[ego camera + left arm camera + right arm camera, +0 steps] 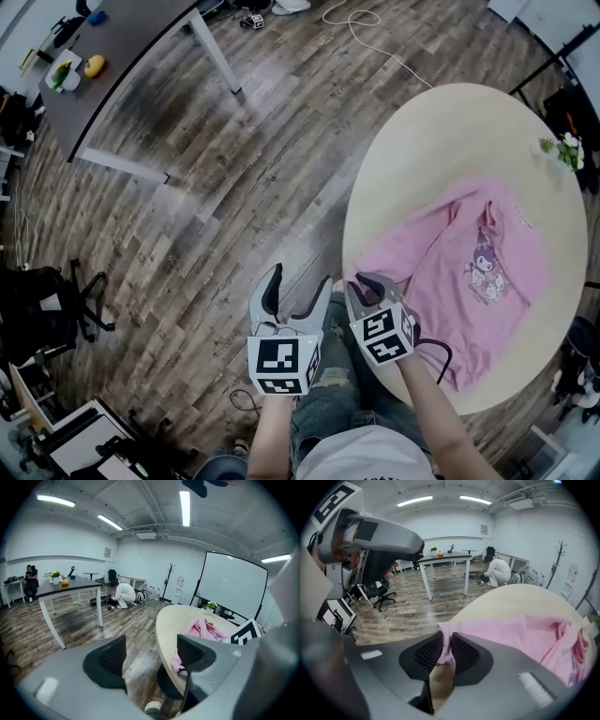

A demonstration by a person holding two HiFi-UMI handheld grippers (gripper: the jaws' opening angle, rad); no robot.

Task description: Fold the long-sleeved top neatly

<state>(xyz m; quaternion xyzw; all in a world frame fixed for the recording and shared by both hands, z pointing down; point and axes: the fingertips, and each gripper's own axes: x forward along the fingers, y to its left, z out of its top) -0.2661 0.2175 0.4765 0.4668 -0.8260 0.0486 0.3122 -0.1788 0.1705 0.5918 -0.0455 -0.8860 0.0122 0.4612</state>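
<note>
Two tools: right tool [446,649] clamps the cartoon-printed pink top [469,281], left tool [152,654] gapes empty.

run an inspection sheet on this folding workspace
surface: round beige table, on a wooden floor
job's things: pink long-sleeved top with cartoon print, spread on the table, rumpled, not yet folded
clutter: small white-flowered plant at the table's rim
grippers: left hand-held gripper open, empty, off the table; right hand-held gripper shut on the top's near edge
cables: white cable looped on the floor
surroundings: dark rectangular table, black office chair, crouching person
</note>
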